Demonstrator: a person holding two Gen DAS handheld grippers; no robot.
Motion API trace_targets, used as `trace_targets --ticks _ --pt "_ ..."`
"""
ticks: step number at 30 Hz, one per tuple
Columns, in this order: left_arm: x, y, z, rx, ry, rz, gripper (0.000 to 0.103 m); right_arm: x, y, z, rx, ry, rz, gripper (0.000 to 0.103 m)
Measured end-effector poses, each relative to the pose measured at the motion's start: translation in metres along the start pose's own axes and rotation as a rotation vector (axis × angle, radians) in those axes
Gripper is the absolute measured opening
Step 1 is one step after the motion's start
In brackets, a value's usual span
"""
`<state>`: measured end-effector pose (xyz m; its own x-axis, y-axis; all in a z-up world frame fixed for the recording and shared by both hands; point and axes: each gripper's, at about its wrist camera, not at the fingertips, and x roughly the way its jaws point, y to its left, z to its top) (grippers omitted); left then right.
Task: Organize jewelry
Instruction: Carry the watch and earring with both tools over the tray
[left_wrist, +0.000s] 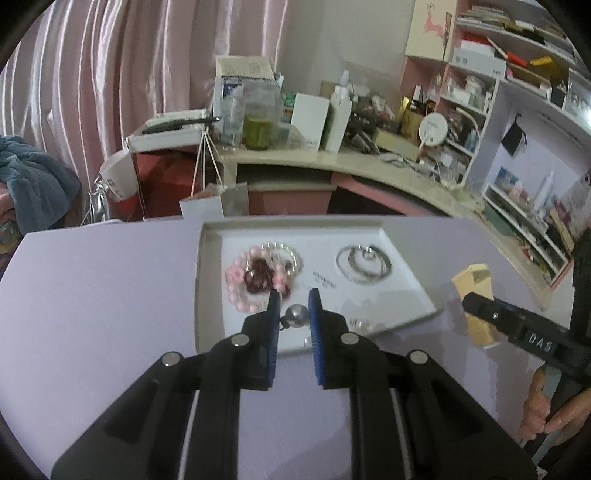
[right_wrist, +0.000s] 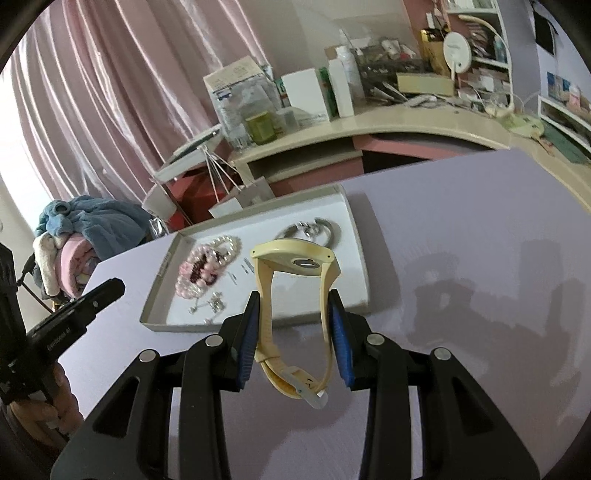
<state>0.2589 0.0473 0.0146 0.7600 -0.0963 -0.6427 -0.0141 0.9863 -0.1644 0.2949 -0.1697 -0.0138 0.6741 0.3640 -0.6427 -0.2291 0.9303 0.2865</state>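
Our right gripper (right_wrist: 293, 321) has its jaws closed on the strap of the yellow watch (right_wrist: 295, 258), held above the lilac counter (right_wrist: 461, 240) just beside the tray (right_wrist: 360, 236). Our left gripper (left_wrist: 293, 306) seems to pinch a silver ball earring (left_wrist: 297, 316) against one pad; the jaws are nearly shut. We should lower each into bare tray space, clear of the pink beads (left_wrist: 240, 280) and silver bangles (left_wrist: 364, 264).

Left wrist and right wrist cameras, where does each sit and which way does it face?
Left wrist: on the left hand-held gripper, facing down at the tray; the right hand shows.
Right wrist: on the right hand-held gripper, which holds a yellow watch; the left hand shows.
Shared: tray, pink bracelets, desk.
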Motion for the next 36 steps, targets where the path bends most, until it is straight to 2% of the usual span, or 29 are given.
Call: trace_targets --ticks 8,17,28,36 --pt "-0.002 0.005 0.03 -0.008 -0.047 0.003 0.016 -0.002 0.018 0.032 -0.05 -0.08 0.019 0.037" --pt "0.003 0.008 0.049 -0.013 -0.068 0.008 0.016 0.008 0.027 0.049 -0.091 -0.11 0.021 0.037" --pt "0.012 0.014 0.056 -0.023 -0.065 0.017 0.016 0.045 0.031 0.055 -0.113 -0.061 -0.011 0.037" --pt "0.022 0.019 0.062 -0.03 -0.061 0.021 0.016 0.084 0.027 0.047 -0.122 0.018 -0.042 0.037"
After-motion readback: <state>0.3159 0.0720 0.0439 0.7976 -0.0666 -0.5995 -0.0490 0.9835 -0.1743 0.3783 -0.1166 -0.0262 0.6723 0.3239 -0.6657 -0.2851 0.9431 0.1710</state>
